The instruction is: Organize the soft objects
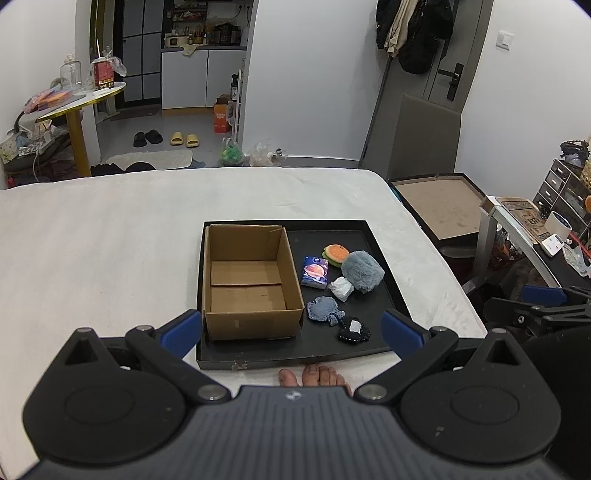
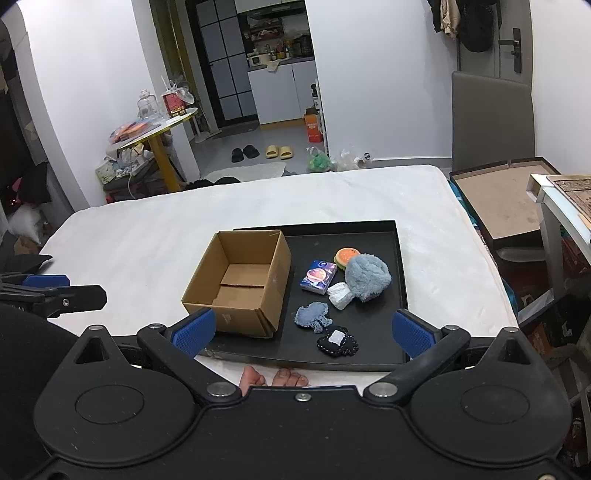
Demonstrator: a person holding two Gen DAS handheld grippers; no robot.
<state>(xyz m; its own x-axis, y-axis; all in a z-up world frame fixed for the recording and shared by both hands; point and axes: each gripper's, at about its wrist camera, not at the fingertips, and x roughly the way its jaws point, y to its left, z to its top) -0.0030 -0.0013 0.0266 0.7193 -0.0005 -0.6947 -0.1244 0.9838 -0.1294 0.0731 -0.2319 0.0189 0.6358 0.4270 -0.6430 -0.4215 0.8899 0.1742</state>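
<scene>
I am holding my left gripper (image 1: 291, 330) and right gripper (image 2: 303, 332) spread wide, grasping nothing, at the near edge of the shallow black tray (image 1: 332, 354). The fluffy grey-blue plush (image 2: 367, 277) and the other soft pieces are lying in the tray's right half, just beside the open brown cardboard box (image 2: 240, 280) on its left.

A white bed (image 1: 110, 236) fills the foreground, with bare toes (image 1: 314, 374) at its near edge. Beyond it, a round yellow-legged side table (image 1: 79, 103) carries a glass jar (image 1: 71, 70) and a red carton (image 1: 102, 72). Black slippers (image 1: 147, 137) and yellow slippers (image 1: 184, 139) sit on the floor near the kitchen doorway. Dark coats (image 1: 413, 29) hang by the grey door (image 1: 443, 77); an open pizza box (image 1: 439, 203) lies beside the bed.
</scene>
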